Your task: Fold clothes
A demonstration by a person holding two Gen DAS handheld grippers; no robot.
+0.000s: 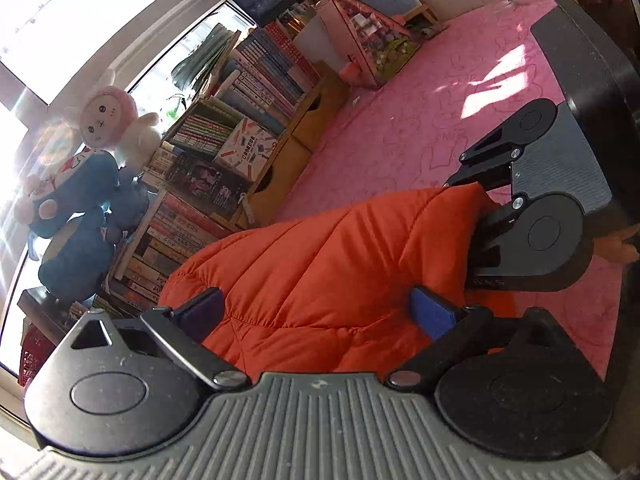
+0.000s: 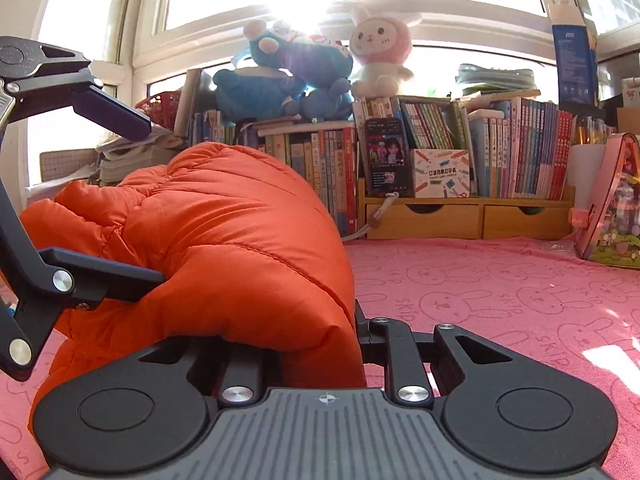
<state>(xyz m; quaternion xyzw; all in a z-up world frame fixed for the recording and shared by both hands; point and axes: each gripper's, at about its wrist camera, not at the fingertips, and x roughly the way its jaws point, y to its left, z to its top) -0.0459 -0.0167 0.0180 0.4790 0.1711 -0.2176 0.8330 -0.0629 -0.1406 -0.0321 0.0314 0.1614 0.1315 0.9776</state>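
An orange puffy jacket (image 1: 320, 264) is bunched up on the pink rabbit-print cover (image 2: 500, 300). My left gripper (image 1: 320, 310) is open, its blue pads (image 1: 434, 312) wide apart on either side of the jacket's bulk. In the right wrist view the left gripper (image 2: 154, 200) comes in from the left. Its upper pad (image 2: 116, 114) stays clear above the jacket (image 2: 240, 240) and its lower finger lies against the cloth. My right gripper (image 1: 478, 200) is shut on the jacket's edge. In its own view the right gripper (image 2: 316, 340) has its fingertips hidden under the orange fabric.
A row of books (image 2: 500, 152) on low wooden drawers (image 2: 460, 220) lines the far edge, below bright windows. Plush toys (image 2: 380, 52) sit on top of the books. A pink see-through bag (image 2: 612, 208) stands at the right. Bare pink cover (image 1: 420, 120) stretches beside the jacket.
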